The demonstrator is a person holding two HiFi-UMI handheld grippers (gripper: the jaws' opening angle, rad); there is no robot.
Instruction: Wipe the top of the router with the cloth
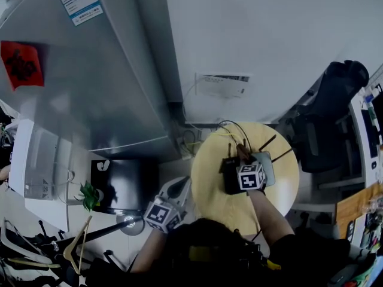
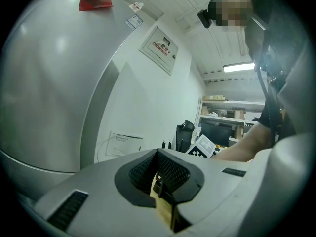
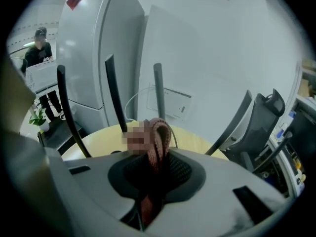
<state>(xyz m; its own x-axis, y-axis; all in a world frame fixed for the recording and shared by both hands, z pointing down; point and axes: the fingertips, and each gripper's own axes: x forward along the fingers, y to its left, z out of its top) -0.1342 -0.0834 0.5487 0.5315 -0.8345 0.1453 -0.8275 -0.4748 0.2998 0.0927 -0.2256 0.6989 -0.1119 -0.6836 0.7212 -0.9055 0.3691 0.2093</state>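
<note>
- The reddish-brown cloth (image 3: pixel 159 135) is clenched between the closed jaws of the right gripper (image 3: pixel 150 179), above the round table (image 1: pixel 281 190).
- The router (image 1: pixel 230 181) is set on the table, with its antennas (image 3: pixel 114 98) raised just beyond the cloth.
- The left gripper (image 2: pixel 160 181) is held off the table's left edge, with its jaws pressed together and nothing between them.
</note>
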